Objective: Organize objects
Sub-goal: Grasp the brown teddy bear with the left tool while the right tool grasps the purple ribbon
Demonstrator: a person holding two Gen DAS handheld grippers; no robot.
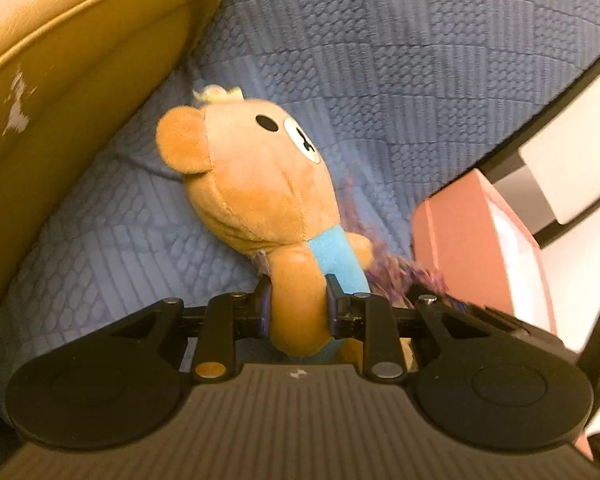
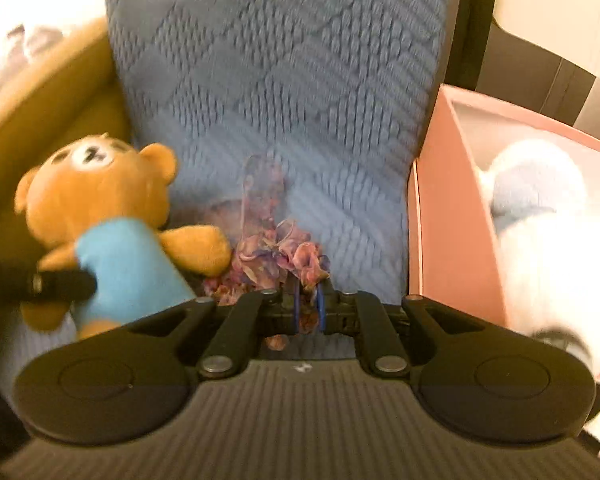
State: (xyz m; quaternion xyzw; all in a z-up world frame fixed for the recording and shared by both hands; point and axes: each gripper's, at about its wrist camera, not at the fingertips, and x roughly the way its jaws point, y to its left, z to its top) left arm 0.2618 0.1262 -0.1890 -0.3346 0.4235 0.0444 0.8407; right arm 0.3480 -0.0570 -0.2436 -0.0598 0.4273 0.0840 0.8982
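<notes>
On the blue quilted cushion [image 1: 380, 60], the left gripper [image 1: 298, 312] clamps one arm of a brown plush bear [image 1: 256, 176] in a light-blue top, its head toward the tan leather armrest [image 1: 60, 80]. Only the right wrist view shows the right gripper [image 2: 309, 312] pinched tight on a sprig of dried purple flowers [image 2: 276, 256], just beside the bear. It alone looks into the pink box [image 2: 448, 220] at the cushion's edge, where a white plush toy [image 2: 540, 216] lies.
</notes>
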